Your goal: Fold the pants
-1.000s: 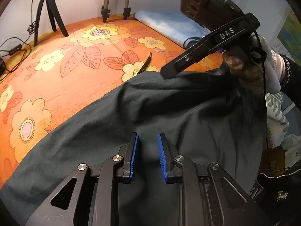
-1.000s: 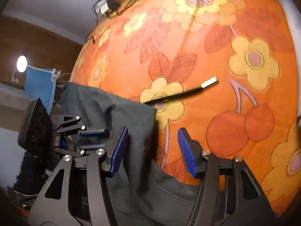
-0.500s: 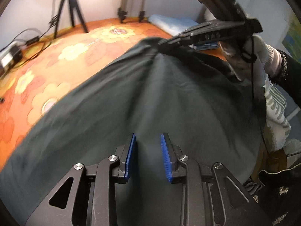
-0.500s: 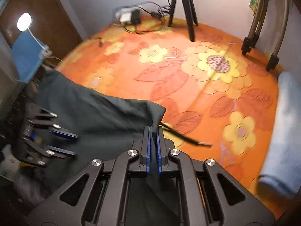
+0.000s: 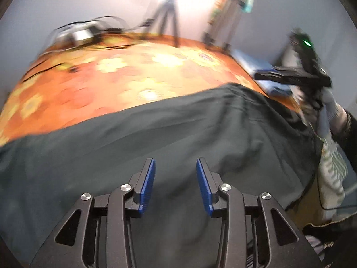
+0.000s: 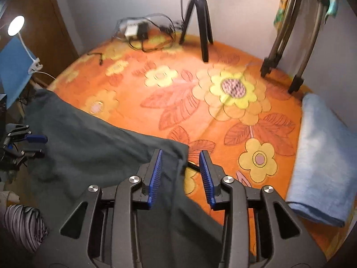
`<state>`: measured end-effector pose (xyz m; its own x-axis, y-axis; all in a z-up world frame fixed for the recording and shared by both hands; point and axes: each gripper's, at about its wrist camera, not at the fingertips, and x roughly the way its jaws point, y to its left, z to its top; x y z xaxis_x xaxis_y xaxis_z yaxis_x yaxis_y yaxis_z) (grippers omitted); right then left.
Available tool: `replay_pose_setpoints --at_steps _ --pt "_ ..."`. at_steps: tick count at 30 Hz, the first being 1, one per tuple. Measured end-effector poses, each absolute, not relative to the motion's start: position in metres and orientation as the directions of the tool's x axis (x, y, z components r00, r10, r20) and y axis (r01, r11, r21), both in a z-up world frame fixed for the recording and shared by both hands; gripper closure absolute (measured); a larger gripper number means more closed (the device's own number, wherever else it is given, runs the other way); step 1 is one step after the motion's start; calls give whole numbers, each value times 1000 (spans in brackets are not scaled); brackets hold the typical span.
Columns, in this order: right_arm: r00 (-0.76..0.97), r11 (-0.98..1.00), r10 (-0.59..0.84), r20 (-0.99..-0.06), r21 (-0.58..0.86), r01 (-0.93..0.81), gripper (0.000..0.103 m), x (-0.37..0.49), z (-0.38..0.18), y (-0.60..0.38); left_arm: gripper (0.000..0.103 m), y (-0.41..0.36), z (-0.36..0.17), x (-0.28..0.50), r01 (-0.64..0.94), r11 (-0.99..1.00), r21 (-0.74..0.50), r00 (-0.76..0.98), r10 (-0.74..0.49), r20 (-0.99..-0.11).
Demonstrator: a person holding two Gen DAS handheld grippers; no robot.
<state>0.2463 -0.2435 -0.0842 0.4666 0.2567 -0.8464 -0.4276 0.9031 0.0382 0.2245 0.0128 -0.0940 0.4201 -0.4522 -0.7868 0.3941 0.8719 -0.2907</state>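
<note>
Dark pants [image 6: 93, 149] lie spread on the orange flowered bedspread [image 6: 223, 111], one edge running diagonally across it, prob. a fold just laid down. Right hand-held gripper [image 6: 180, 174] hovers over the pants' corner; its jaws have just been opening, pads now partly apart w/ cloth edge between them but not pinched, so it looks like a release to let the corner settle. Left hand-held gripper [image 5: 176, 181] hangs above the broad middle of the fabric [image 5: 156, 134]; jaws have just been opening too, partly apart, holding nothing. Folded blue towel [image 6: 323, 167] sits apart at the bed's right side, tripods [image 6: 200, 22] at the far wall. Next step likely needs regrasping an edge for another fold.
</note>
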Motion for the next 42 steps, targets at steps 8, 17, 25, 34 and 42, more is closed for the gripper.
replay_pose_setpoints --at_steps 8,17,25,34,42 --pt "461 848 359 -811 77 -524 59 210 -52 -185 64 104 -90 184 171 944 -281 525 -328 -785" --pt "346 674 504 -791 110 -731 59 208 -39 -46 64 205 -100 155 -47 967 -250 576 -178 -798" --pt "141 448 568 -811 161 -879 59 226 -70 124 64 275 -123 143 -201 946 -255 578 -95 -810" --pt "-8 306 546 -838 208 -929 59 250 -143 272 57 312 -140 159 -265 913 -311 582 -106 -807" --pt "-73 268 519 -851 243 -932 80 260 -172 309 57 327 -150 178 -280 893 -353 582 -135 -802"
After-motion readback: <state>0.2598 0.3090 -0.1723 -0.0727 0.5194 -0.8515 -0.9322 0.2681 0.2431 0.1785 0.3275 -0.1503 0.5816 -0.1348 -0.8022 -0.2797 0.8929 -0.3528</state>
